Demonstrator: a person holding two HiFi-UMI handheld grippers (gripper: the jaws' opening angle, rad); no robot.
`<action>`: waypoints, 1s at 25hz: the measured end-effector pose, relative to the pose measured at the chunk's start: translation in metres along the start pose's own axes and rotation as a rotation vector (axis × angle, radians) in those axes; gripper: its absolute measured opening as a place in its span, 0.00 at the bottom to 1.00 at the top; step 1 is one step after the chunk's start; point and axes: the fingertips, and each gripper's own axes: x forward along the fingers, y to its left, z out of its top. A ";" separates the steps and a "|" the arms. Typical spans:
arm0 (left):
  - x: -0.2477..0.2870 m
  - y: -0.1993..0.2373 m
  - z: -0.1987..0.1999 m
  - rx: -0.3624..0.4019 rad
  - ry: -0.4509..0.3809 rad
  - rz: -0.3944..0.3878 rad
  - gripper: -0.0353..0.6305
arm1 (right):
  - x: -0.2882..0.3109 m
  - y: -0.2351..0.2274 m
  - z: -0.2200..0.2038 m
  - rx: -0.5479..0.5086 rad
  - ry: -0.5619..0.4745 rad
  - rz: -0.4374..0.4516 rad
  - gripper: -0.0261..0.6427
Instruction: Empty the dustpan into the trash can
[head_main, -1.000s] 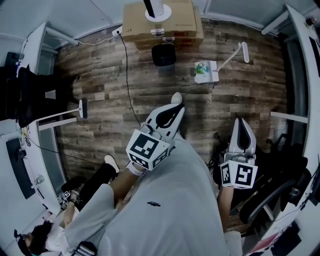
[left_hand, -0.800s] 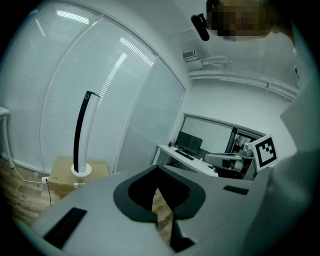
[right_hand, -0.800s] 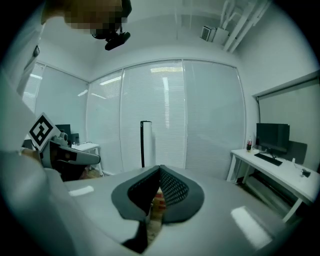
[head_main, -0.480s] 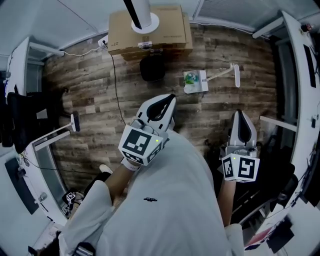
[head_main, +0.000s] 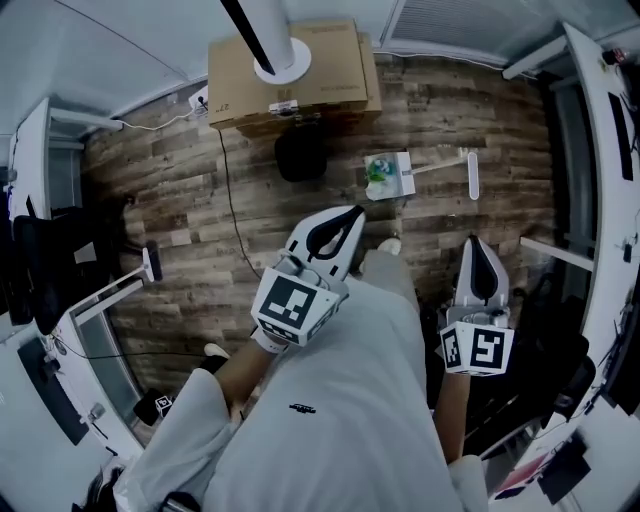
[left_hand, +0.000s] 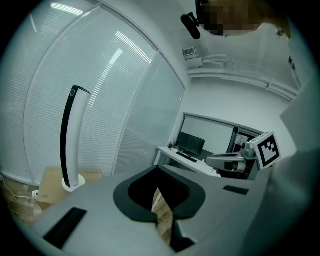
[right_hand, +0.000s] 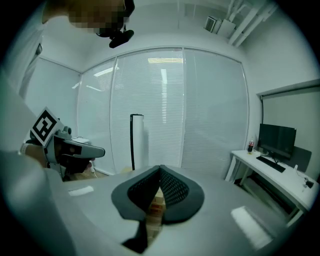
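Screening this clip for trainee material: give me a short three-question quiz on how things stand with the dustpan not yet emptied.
1. True or false: the left gripper is holding the dustpan.
2. What stands just left of the dustpan in the head view? A) a black trash can B) a bucket of water C) a potted plant
3. How do the right gripper's jaws stand?
Key: 1 false; 2 A; 3 shut, with nothing between them.

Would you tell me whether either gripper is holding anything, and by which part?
Nothing is held: the left gripper and the right gripper are both shut and empty, and the dustpan lies on the floor ahead, untouched.
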 end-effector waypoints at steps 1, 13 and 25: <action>0.003 -0.001 0.001 0.005 0.004 -0.002 0.06 | 0.004 -0.003 0.000 0.007 0.000 0.003 0.06; 0.066 -0.034 -0.009 -0.022 0.111 -0.051 0.06 | 0.028 -0.061 -0.020 0.063 0.015 -0.017 0.06; 0.130 -0.038 -0.041 0.010 0.179 -0.048 0.06 | 0.075 -0.107 -0.065 0.089 0.078 -0.023 0.14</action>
